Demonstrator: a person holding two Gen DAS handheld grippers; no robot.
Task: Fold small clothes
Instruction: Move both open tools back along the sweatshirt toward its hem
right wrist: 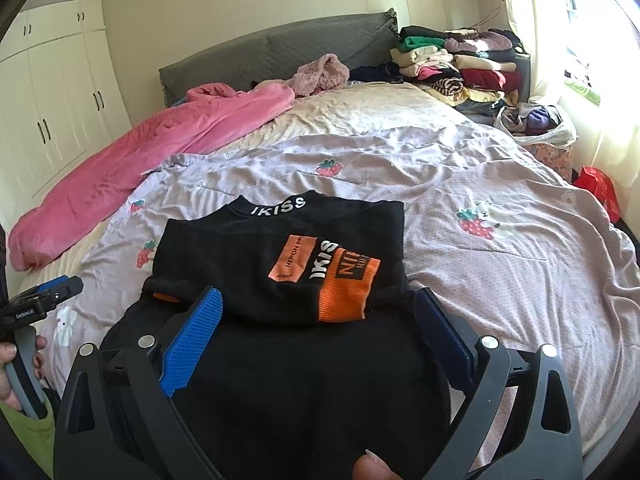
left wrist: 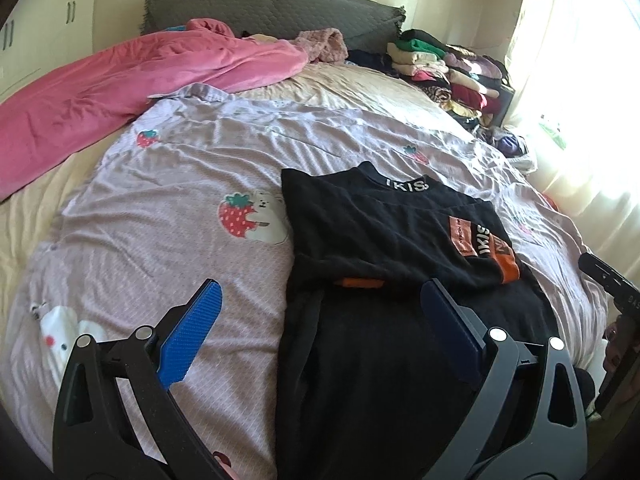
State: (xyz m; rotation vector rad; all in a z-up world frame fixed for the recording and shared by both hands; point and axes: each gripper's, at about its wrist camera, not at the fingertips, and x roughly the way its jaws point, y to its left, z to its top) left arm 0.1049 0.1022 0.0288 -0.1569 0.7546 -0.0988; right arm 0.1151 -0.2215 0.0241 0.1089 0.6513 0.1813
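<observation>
Both pairs of jaws stand spread wide and hold nothing. The left gripper [left wrist: 320, 320] hovers at the near left side of the black top [left wrist: 384, 240]: its lighter blue finger sits over the bare quilt, its darker finger over the black cloth, so the garment's left edge runs between them. I judge it is placed to close on that edge for the next fold. The right gripper [right wrist: 318, 320] hangs straight over the near half of the same black top [right wrist: 280, 264], both fingers above black fabric, centred as if lining up with the garment's middle rather than with an edge.

The top lies on the lilac strawberry-print quilt [left wrist: 168, 184], close to the near edge of the bed, neck band with white lettering pointing toward the headboard [left wrist: 256, 8]. It is already partly folded: the orange printed patch [right wrist: 324, 276] shows on a layer turned over the body, and an orange cuff [right wrist: 166, 298] peeks from beneath at the left. The lower part trails toward the near edge, seemingly still to be folded up.

Farther out, a pink blanket [left wrist: 120, 80] is bunched along the left edge, and a pile of folded clothes [right wrist: 452, 64] sits at the far right corner, probably where finished pieces go.
</observation>
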